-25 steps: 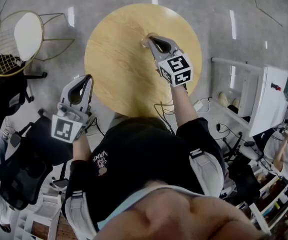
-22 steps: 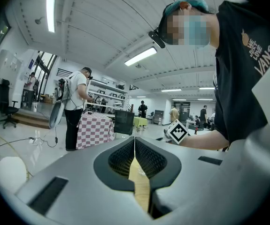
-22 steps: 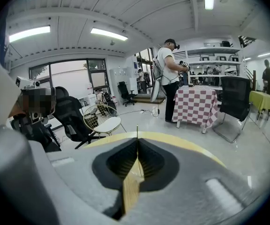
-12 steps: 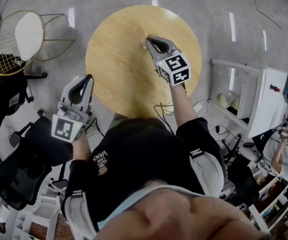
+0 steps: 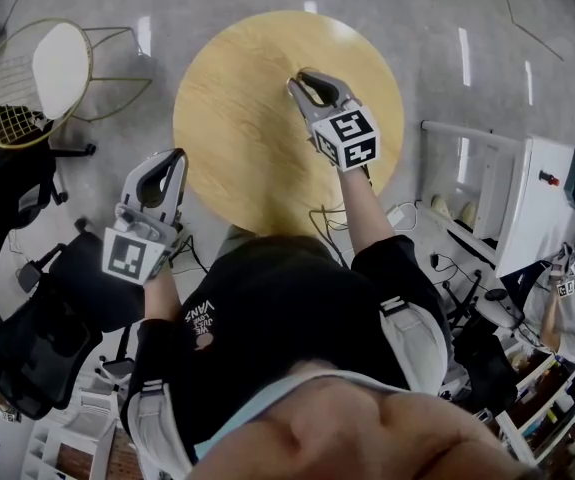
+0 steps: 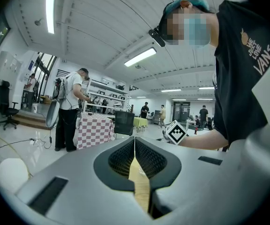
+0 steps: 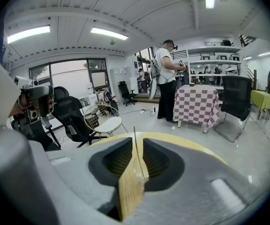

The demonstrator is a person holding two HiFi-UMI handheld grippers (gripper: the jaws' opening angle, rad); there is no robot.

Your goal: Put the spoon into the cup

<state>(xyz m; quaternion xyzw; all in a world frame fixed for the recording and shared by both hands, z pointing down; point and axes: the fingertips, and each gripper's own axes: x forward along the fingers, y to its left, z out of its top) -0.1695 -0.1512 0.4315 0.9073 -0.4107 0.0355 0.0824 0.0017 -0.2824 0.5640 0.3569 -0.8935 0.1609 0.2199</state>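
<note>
Right grey two-jaw gripper [image 5: 303, 81] hangs over the round yellow wooden table [image 5: 232, 118], jaws pinched together, nothing clearly between them; left grey two-jaw gripper [image 5: 165, 158] closed too

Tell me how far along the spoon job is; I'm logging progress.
Done: nothing visible; no cup can be made out on the round table. In hand: right gripper over the table, jaws together, a thin sliver at their seam I can't identify; left gripper shut, beside the table. Left: seemingly the whole placing.
</note>
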